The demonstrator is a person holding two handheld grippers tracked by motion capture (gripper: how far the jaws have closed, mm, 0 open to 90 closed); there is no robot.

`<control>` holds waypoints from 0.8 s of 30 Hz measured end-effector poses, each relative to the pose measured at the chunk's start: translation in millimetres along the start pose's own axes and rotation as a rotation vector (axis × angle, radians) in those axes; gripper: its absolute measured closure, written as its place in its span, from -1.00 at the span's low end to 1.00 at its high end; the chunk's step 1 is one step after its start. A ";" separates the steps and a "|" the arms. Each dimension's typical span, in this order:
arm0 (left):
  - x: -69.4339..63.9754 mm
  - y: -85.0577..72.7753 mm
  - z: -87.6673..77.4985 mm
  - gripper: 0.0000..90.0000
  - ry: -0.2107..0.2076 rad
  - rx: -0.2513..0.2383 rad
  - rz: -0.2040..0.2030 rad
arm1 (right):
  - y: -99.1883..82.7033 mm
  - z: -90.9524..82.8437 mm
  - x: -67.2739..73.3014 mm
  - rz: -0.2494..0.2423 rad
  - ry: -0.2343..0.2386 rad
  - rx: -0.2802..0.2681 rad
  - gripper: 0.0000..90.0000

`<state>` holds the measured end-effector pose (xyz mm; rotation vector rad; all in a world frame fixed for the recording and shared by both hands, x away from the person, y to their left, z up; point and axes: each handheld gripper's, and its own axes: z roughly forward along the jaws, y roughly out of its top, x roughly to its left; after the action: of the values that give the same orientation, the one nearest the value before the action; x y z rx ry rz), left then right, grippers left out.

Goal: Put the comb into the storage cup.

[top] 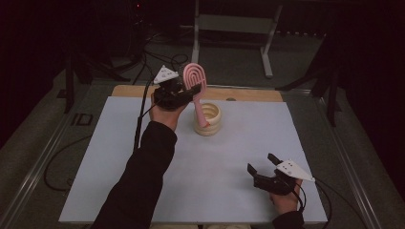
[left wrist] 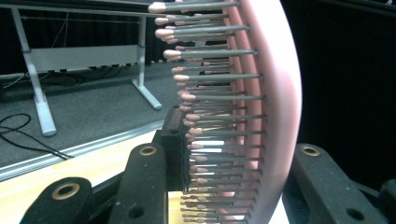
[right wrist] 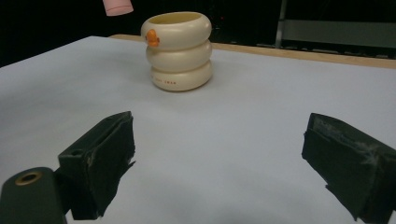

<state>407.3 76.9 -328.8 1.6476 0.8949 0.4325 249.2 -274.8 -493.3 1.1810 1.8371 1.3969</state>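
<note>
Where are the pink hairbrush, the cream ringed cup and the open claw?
pink plastic hairbrush (top: 195, 76), high view, on its head.
cream ringed cup (right wrist: 179, 51), right gripper view, on its middle ring.
right claw (top: 264, 164), high view, between its fingertips.

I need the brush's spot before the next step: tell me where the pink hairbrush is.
In the high view, the pink hairbrush is clamped in the left gripper, above the table's far side, its handle slanting down toward the mouth of the cream ringed cup.

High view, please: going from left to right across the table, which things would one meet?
Left gripper holding the pink hairbrush by its head → cream ringed cup → right gripper, jaws open, near the front edge of the white mat.
</note>
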 end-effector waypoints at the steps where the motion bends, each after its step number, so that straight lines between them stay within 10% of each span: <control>1: 0.0 0.0 0.0 0.43 0.000 0.000 0.000 | 0.0 0.0 0.0 0.000 0.000 0.000 -0.80; 24: -4.0 1.7 26.4 0.42 0.041 0.025 0.028 | 0.4 -1.6 -3.6 0.015 -0.011 -0.010 -0.80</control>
<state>423.7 56.3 -333.8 1.6806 0.9122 0.4778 249.7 -278.7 -492.7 1.1970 1.8151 1.4037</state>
